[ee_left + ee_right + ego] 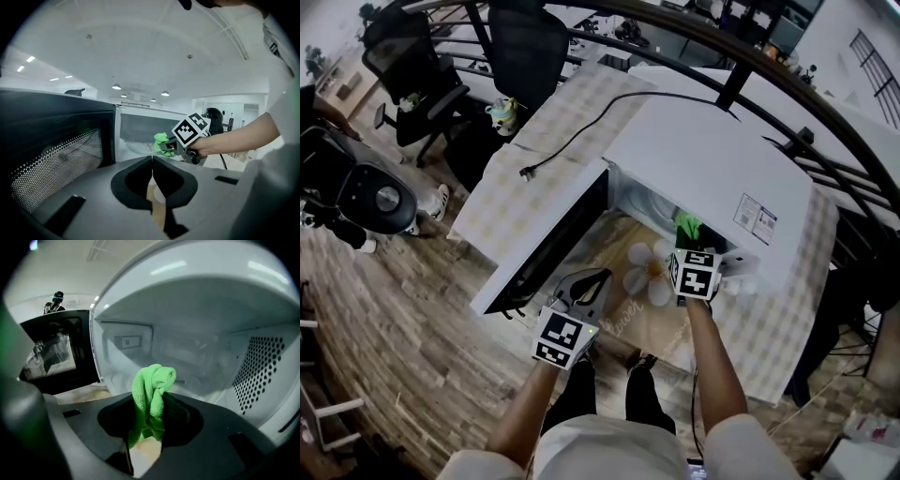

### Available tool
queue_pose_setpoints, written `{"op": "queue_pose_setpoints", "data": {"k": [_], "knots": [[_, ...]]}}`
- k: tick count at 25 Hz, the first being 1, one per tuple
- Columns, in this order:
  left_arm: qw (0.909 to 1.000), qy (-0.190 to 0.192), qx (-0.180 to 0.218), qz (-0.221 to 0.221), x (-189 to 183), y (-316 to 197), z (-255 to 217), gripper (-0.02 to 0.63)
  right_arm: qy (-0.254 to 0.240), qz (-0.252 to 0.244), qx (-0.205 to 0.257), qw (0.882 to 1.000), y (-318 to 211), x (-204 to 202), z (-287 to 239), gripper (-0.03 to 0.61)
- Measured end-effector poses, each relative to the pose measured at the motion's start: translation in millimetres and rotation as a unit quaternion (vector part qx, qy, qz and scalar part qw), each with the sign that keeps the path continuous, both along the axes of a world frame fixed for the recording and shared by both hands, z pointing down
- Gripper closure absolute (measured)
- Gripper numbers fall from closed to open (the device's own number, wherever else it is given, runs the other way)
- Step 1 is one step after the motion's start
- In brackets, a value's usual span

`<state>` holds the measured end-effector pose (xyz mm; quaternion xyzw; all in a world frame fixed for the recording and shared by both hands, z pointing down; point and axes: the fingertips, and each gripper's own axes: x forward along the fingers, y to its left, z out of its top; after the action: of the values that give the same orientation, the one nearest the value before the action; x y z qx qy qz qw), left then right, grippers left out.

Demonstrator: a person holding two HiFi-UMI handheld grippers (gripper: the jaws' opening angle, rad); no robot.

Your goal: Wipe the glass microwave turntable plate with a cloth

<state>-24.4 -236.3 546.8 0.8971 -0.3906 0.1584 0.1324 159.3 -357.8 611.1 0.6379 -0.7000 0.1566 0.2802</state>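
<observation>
A white microwave point(703, 159) stands on the table with its door point(546, 251) swung open to the left. My right gripper point(689, 247) is at the mouth of the cavity, shut on a bunched green cloth point(687, 228). In the right gripper view the cloth point(152, 385) sticks up between the jaws of the right gripper point(150, 404), in front of the white cavity point(197, 348). The glass plate point(136, 147) shows only as a faint curved rim on the cavity floor. My left gripper point(591, 281) hangs by the door's lower edge. Its jaws point(152, 164) are shut and hold nothing.
A black power cord point(581, 131) with its plug point(526, 172) lies on the checked tablecloth behind the microwave. A mat printed with a white flower point(649, 272) lies in front of the cavity. Office chairs point(417, 75) stand at the far left on the wooden floor.
</observation>
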Motion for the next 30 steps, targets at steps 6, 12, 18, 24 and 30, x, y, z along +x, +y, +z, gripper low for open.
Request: {"op": "queue_pose_setpoints", "data": {"k": [6,12,18,24,30], "knots": [[1.0000,-0.002,-0.005,0.002,-3,-1,6,0.594,-0.016,0.017,-0.018,1.000,-5,-2,19,0.431],[0.9999,0.001,-0.015,-0.002,-8,-3,14,0.594,-0.071,-0.019,-0.034,0.997,-15,-40,22,0.431],[0.9998,0.006,-0.018,-0.001,-9,-4,16,0.594,-0.119,-0.041,-0.043,0.991,-35,-74,23,0.430],[0.9996,0.007,-0.025,0.005,-5,-1,20,0.594,-0.166,-0.093,-0.046,0.981,-60,-107,12,0.430],[0.9996,0.009,-0.025,0.009,0,0,21,0.594,-0.084,-0.118,0.010,0.989,-37,-94,-4,0.427]]}}
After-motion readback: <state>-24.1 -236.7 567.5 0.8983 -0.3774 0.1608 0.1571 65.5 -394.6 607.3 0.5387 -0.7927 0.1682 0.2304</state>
